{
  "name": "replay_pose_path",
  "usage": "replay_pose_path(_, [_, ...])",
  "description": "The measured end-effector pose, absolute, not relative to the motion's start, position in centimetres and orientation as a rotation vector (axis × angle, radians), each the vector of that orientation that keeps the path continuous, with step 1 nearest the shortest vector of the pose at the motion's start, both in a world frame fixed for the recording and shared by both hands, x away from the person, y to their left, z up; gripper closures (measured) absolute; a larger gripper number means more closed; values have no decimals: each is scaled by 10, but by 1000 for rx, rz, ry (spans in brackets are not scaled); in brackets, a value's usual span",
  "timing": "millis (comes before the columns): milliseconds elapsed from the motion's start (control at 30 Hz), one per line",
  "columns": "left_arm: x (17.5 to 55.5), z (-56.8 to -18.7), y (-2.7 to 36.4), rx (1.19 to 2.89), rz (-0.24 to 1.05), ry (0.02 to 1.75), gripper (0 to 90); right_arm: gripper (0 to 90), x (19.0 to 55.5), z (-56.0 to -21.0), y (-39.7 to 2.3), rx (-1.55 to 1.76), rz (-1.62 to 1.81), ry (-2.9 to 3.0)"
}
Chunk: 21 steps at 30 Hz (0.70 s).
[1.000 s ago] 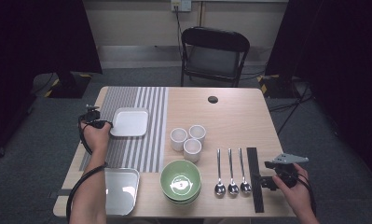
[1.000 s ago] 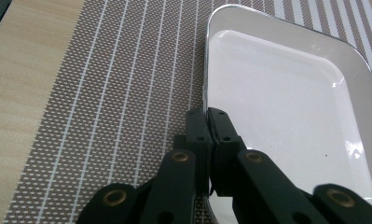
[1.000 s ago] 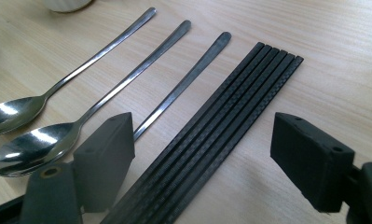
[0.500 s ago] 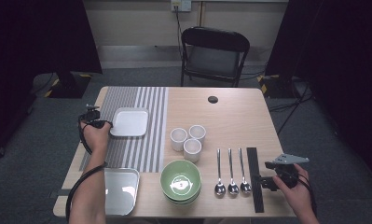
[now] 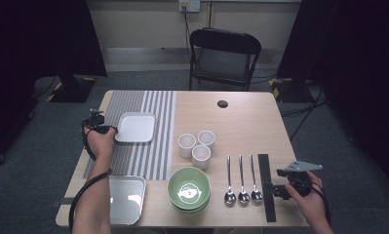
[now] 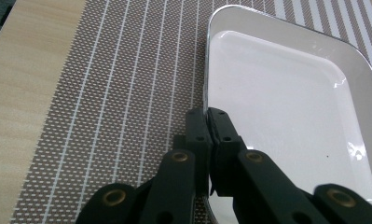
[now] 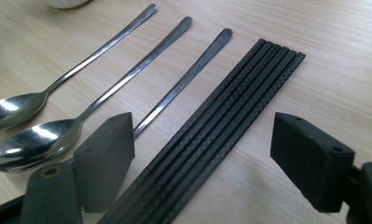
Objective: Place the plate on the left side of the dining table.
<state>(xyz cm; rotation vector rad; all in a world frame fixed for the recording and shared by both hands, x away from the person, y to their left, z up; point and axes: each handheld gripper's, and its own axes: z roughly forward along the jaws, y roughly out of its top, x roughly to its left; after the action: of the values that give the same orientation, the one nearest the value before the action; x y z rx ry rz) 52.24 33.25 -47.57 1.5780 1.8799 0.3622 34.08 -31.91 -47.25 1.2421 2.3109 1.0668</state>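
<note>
A white rectangular plate (image 5: 135,127) (image 6: 286,102) lies on the striped placemat (image 5: 148,151) (image 6: 118,93) at the table's left. My left gripper (image 5: 109,129) (image 6: 208,114) is shut on the plate's left rim, jaws pinched together over the edge. At the right front, a row of black chopsticks (image 5: 266,186) (image 7: 221,121) lies beside three metal spoons (image 5: 241,180) (image 7: 127,79). My right gripper (image 5: 276,183) (image 7: 204,135) stands open low over the chopsticks, one jaw on each side of the bundle, not pressing on them.
Stacked green bowls (image 5: 188,189) sit at the front centre and three white cups (image 5: 197,146) behind them. A metal tray (image 5: 126,200) lies at the front left. A small black disc (image 5: 223,104) rests near the far edge, with a black chair (image 5: 223,53) beyond.
</note>
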Motion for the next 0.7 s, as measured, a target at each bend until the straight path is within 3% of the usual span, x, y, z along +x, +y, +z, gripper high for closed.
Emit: replay_pose_path(700, [522,-474,334,1569,383,1862,847,210,341,-473,-318,1238,1063,2316])
